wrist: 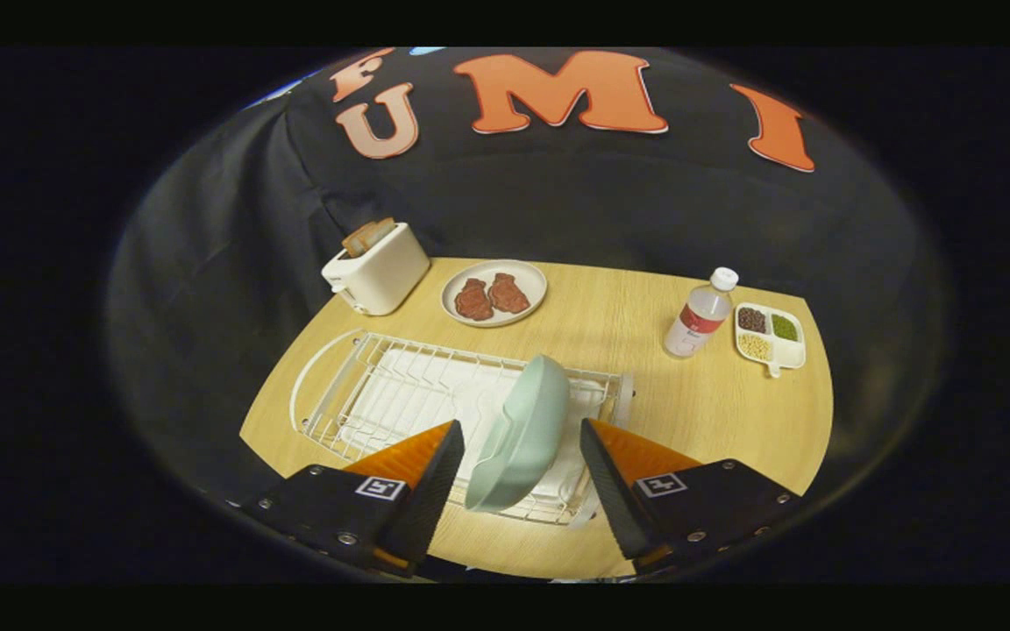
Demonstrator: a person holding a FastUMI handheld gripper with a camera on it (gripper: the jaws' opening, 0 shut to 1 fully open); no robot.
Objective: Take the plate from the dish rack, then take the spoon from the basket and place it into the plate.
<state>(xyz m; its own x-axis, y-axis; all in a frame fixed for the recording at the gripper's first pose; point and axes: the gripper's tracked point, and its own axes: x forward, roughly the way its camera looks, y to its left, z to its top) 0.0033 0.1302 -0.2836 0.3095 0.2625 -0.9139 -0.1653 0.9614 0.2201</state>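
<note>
A pale green plate (522, 434) stands on edge in the white wire dish rack (400, 394) on the wooden table. My gripper (522, 464) hangs above the rack, open, with one finger on each side of the plate. A gap shows between each finger and the plate, so neither finger touches it. The plate's lower rim sits near the rack's front edge.
Behind the rack stand a white toaster (378, 267) with bread in it and a plate with two brown pieces of meat (494, 294). A clear bottle (700, 315) and a small divided dish of beans (769, 337) sit to the right, with bare tabletop (715, 412) in front of them.
</note>
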